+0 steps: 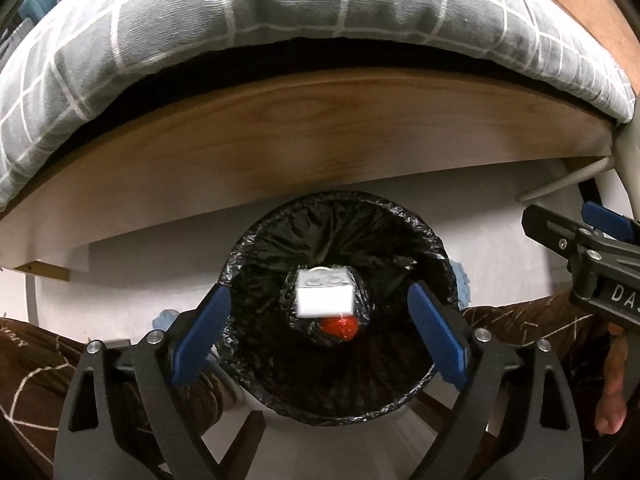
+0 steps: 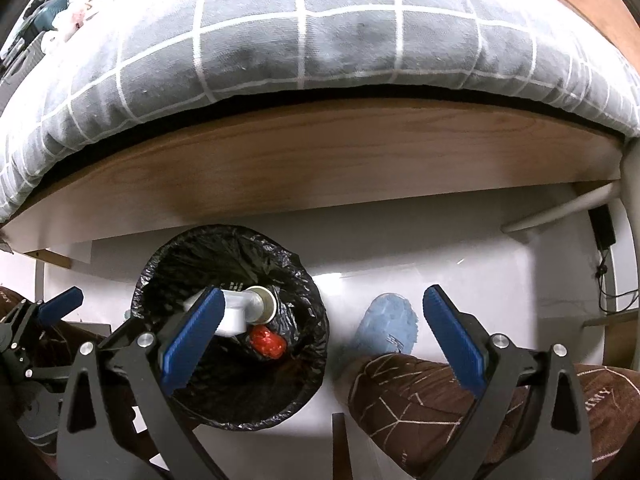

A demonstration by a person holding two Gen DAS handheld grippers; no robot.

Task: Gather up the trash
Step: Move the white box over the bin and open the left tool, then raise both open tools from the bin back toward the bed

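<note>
A bin lined with a black bag (image 1: 280, 240) stands on the white floor below a wooden bed edge. Inside lie a white carton (image 1: 325, 297) and a red crumpled wrapper (image 1: 340, 328). My left gripper (image 1: 320, 332) is open and empty, hovering over the bin mouth. In the right wrist view the bin (image 2: 168, 264) is at lower left, with the white carton (image 2: 240, 308) and red wrapper (image 2: 267, 342) in it. My right gripper (image 2: 320, 332) is open and empty, to the right of the bin. The right gripper also shows at the left view's right edge (image 1: 588, 240).
A wooden bed frame (image 2: 320, 160) with a grey checked quilt (image 2: 320, 40) overhangs behind the bin. The person's brown-trousered legs (image 2: 460, 400) and a blue slipper (image 2: 392, 324) are beside the bin. A black adapter and cables (image 2: 604, 232) lie at far right.
</note>
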